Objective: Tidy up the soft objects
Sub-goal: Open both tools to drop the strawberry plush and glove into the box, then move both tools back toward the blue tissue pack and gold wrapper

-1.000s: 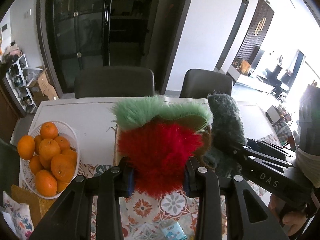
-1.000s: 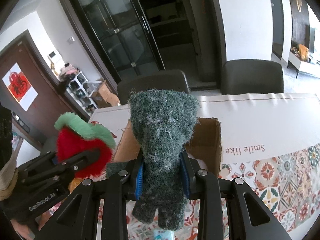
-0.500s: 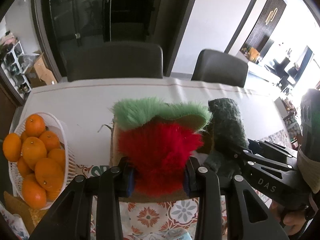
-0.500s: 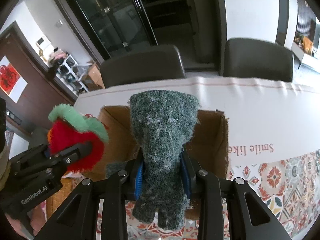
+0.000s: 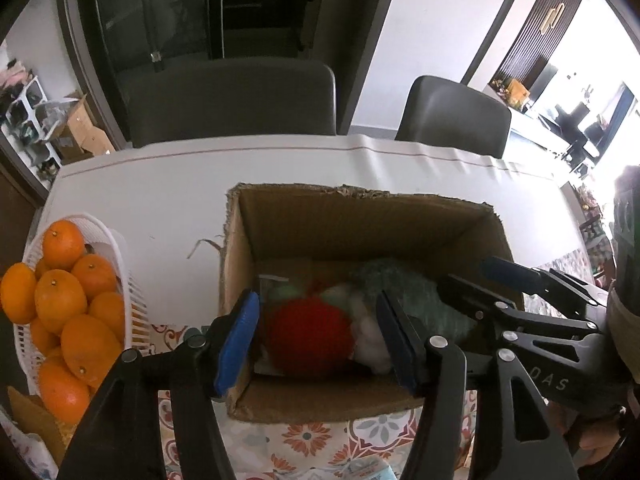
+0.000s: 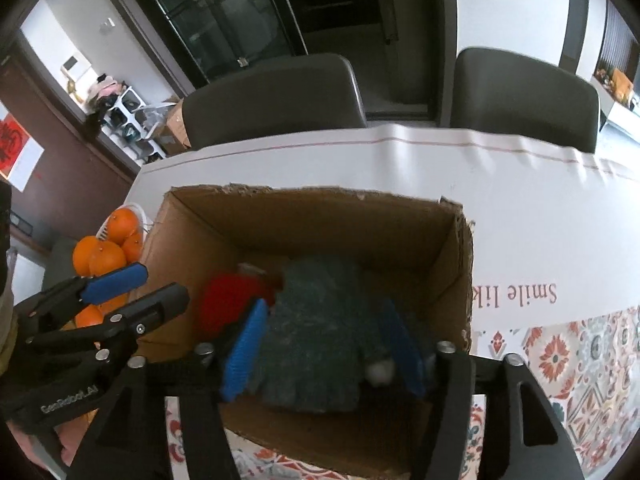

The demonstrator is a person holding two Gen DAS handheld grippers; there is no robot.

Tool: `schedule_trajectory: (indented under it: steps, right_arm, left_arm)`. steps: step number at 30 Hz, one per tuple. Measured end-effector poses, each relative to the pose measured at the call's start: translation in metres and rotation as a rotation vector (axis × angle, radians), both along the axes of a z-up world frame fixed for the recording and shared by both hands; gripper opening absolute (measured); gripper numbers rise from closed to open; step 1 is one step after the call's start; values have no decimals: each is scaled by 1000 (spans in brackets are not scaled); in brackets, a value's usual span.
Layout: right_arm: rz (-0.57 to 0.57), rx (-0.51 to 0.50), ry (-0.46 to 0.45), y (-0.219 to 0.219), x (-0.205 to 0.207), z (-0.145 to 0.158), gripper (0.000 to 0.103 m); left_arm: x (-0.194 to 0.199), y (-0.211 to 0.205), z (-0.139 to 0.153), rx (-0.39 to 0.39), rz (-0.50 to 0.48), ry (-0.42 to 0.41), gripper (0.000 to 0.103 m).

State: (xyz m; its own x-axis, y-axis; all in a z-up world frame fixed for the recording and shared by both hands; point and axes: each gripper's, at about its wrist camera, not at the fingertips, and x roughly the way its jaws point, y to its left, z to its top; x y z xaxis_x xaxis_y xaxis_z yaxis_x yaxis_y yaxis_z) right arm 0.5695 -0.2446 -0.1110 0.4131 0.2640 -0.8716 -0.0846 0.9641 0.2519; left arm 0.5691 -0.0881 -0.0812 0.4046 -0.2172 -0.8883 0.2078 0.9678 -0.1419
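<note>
Both grippers hang over the open cardboard box (image 5: 352, 220) on the table (image 5: 160, 200) with jaws spread wide, holding nothing — the left gripper (image 5: 318, 340) above the red plush toy (image 5: 308, 336), the right gripper (image 6: 324, 354) above the dark green knit toy (image 6: 316, 332). Both toys lie side by side on the box floor. A white basket (image 5: 120, 256) of oranges (image 5: 60, 300) stands just left of the box.

Toys (image 5: 308, 336) in box (image 5: 360, 220); basket (image 5: 120, 256) left.

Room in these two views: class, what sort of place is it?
Probably a home dining room: a clothed table with two chairs behind it, a basket of oranges, and glass doors beyond.
</note>
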Motion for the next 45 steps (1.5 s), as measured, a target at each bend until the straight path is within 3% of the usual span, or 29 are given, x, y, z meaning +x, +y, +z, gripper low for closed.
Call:
schedule_trajectory:
  steps: [12,23,33,45]
  right_arm:
    - [-86,-36,-119,-14,-43,47,64]
    - [-156,-48,-188,-26,-105,78,64]
    - [-181,-77,-176,-41,-160,80,64]
    - [-208,-101,-102,-54,-205,55,64]
  left_arm:
    - [-43,3,42,26,31,-101,62]
    - [-103,-3,64,8,26,-129,62]
    - [-151,-14,54,-27,-2,-80,65]
    - [-189,-25,20,-55,-26,27,65]
